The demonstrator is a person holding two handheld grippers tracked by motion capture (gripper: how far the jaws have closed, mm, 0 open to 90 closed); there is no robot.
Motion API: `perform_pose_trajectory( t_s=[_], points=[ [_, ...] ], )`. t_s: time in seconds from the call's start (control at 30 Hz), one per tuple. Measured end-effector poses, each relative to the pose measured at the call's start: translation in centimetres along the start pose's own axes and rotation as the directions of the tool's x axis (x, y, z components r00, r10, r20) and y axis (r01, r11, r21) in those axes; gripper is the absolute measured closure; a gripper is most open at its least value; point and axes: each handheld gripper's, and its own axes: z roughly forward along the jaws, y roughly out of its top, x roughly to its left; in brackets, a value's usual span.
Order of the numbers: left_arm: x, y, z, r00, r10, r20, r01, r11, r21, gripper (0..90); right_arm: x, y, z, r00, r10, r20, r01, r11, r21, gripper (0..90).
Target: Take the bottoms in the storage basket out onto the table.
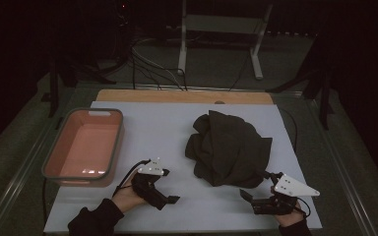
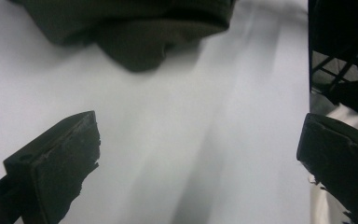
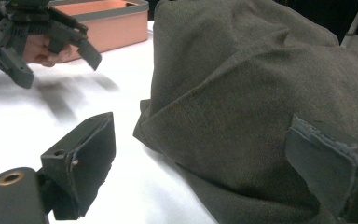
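High view, left to right: a salmon-pink bin (image 1: pixel 84 145) with a grey rim sits at the left edge of the white tabletop (image 1: pixel 162 125). Just right of it, near the front edge, the left gripper (image 1: pixel 165 199) is held in the person's left hand (image 1: pixel 128 196), jaws apart with nothing between them. A crumpled dark olive cloth (image 1: pixel 229 147) lies heaped right of centre. At the front right, the right gripper (image 1: pixel 250 199) points at the cloth's near edge, jaws spread wide, one alongside the fabric (image 3: pixel 261 93), not clamped.
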Motion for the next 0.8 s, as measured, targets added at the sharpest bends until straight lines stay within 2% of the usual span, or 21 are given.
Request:
perform_pose_trajectory(
  t_s=[0.07,0.4,0.47,0.67,0.8],
  points=[
    [0.0,-0.6,-0.4,0.9999,-0.012,0.002,0.012,0.9999,0.0,0.1,0.0,0.0,0.0,1.0,0.001,0.001,-0.001,1.0,0.001,9.5],
    [-0.5,-3.0,-2.0,0.9997,-0.023,-0.011,0.023,0.9996,0.013,0.1,0.0,0.0,0.0,1.0,0.0,-0.001,0.0,1.0,0.001,9.5],
    [-0.7,-3.4,-2.3,0.9995,-0.031,0.0,0.031,0.9994,0.016,0.1,0.1,0.0,0.0,1.0,0.0,-0.001,0.0,1.0,0.002,9.5],
    [-1.2,-4.6,-3.4,0.9997,-0.024,-0.007,0.024,0.9991,0.034,0.1,0.0,0.0,0.0,1.0,-0.001,0.001,0.001,1.0,0.004,9.5],
    [-1.5,-5.1,-4.3,0.9997,-0.023,-0.008,0.023,0.9994,0.028,0.2,0.0,0.0,0.0,1.0,0.0,0.0,0.0,1.0,0.007,9.5]
  ],
)
